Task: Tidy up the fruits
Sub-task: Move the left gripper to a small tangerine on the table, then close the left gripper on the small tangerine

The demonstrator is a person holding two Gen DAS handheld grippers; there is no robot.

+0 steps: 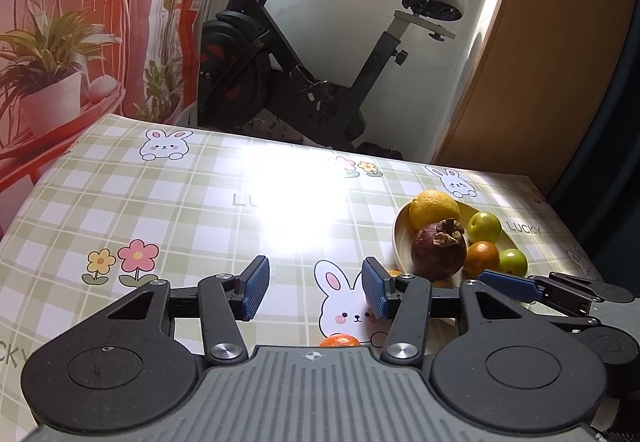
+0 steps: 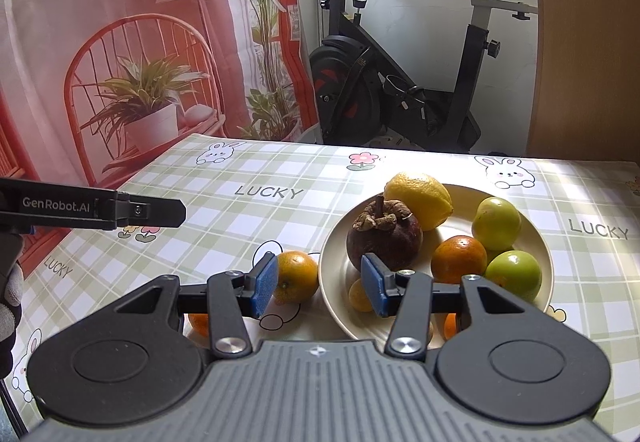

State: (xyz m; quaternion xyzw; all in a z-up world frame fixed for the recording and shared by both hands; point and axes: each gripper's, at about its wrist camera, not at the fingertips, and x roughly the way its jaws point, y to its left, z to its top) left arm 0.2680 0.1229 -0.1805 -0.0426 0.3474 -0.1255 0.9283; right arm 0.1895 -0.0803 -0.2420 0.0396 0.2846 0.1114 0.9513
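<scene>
Right wrist view | loose orange (image 2: 296,276) on bench (image 2: 200,202) just left of plate (image 2: 340,254), touching right gripper's (image 2: 320,288) left pad | both grippers released, left gripper (image 1: 316,288) empty beside plate | risk: round orange likely rolls off if pinched off-centre; right pad may knock mangosteen (image 2: 384,238)

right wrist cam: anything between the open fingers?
In the right wrist view, only bare tablecloth and the plate's left rim; an orange sits beside the left finger, the mangosteen beyond the right one.
</scene>
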